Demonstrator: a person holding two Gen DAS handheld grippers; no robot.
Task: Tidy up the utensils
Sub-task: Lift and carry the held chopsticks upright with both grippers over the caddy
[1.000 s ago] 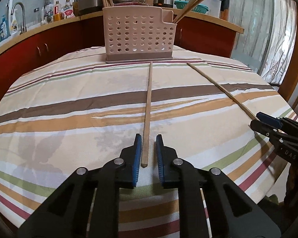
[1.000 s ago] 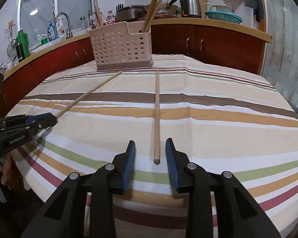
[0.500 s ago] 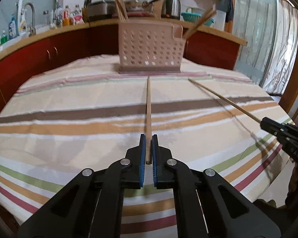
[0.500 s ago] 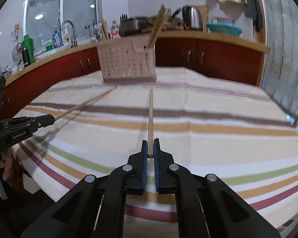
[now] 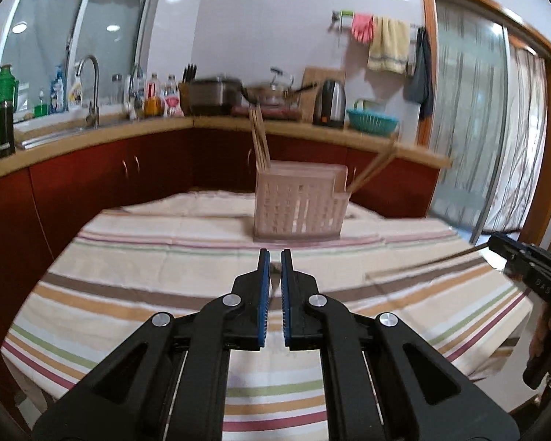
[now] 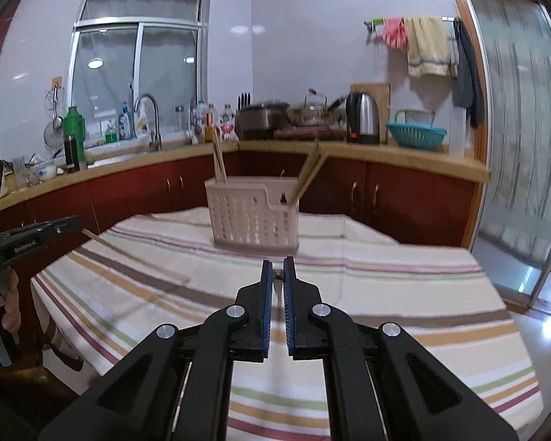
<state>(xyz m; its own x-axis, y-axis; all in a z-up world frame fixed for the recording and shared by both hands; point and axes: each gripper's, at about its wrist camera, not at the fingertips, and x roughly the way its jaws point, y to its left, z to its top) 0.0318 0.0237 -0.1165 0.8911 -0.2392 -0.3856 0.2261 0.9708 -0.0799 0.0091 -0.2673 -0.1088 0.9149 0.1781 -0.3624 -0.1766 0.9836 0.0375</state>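
A pale pink perforated utensil basket [image 5: 300,204] stands at the far side of the striped table, with several chopsticks upright in it; it also shows in the right wrist view [image 6: 252,217]. My left gripper [image 5: 274,261] is shut on a chopstick seen end-on between the pads, lifted above the cloth. My right gripper [image 6: 278,266] is shut on a second chopstick the same way. The right gripper's chopstick [image 5: 422,266] shows slanting in the left wrist view. The left gripper's chopstick [image 6: 136,257] shows slanting in the right wrist view.
The striped tablecloth [image 5: 128,294] covers the table. A kitchen counter [image 6: 385,154] with kettle, pots, bottles and a sink runs behind it. A glass sliding door [image 6: 518,147] is at the right.
Both grippers closed on the ends of the two chopsticks lying on the cloth, then rose with them. The chopsticks are off the table and the views tilted up.
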